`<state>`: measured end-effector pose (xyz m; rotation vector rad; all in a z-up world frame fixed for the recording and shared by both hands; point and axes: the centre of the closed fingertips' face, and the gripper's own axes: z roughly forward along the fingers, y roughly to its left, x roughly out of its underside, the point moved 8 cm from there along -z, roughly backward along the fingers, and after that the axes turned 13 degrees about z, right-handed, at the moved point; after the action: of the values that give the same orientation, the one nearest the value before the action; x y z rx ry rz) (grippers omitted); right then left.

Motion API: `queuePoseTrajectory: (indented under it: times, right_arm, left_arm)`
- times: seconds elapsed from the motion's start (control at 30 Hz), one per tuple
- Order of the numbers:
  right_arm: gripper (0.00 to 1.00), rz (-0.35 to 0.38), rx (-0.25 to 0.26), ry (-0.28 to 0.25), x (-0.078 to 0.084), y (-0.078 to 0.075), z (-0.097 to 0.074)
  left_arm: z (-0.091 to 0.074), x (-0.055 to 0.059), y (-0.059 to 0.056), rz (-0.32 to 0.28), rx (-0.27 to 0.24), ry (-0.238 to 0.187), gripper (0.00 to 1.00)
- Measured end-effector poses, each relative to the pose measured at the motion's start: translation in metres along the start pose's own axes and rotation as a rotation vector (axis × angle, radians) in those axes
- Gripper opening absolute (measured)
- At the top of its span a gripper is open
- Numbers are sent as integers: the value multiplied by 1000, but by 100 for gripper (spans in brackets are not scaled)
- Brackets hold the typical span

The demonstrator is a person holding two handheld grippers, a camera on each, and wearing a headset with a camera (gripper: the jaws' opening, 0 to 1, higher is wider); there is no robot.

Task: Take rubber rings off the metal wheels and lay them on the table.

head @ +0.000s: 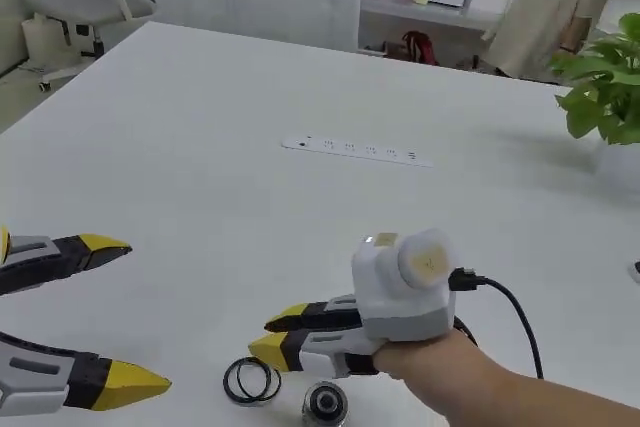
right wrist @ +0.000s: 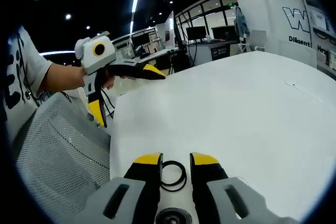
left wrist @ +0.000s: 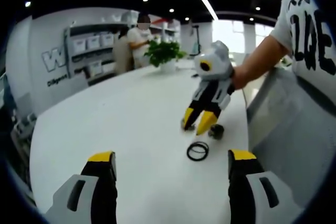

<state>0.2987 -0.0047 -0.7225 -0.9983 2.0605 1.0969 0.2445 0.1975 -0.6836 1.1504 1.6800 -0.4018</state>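
Rubber rings (head: 252,380): off, on counter (head: 300,217), 10 o'clock of wheel (head: 325,404).
Fingers: left gripper (head: 140,315) spread, right gripper (head: 272,335) narrowly parted, empty.

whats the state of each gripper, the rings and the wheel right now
left gripper: jaws wide open, holding nothing
right gripper: jaws slightly apart, holding nothing, tips close to the rings
rubber rings: off the wheel, lying flat and overlapping on the table
metal wheel: resting on the table beside the rings, not gripped
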Motion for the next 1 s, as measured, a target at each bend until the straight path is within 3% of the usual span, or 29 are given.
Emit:
queuePoseTrajectory:
  times: [0.37, 1.0]
  right_arm:
    - [36, -30, -17, -130, -19, 3, -34]
    - [64, -134, 28, -167, -10, 1, -82]
  left_arm:
    - [3, -15, 3, 16, 8, -29, 90]
    - [6, -32, 1, 35, 27, -61, 92]
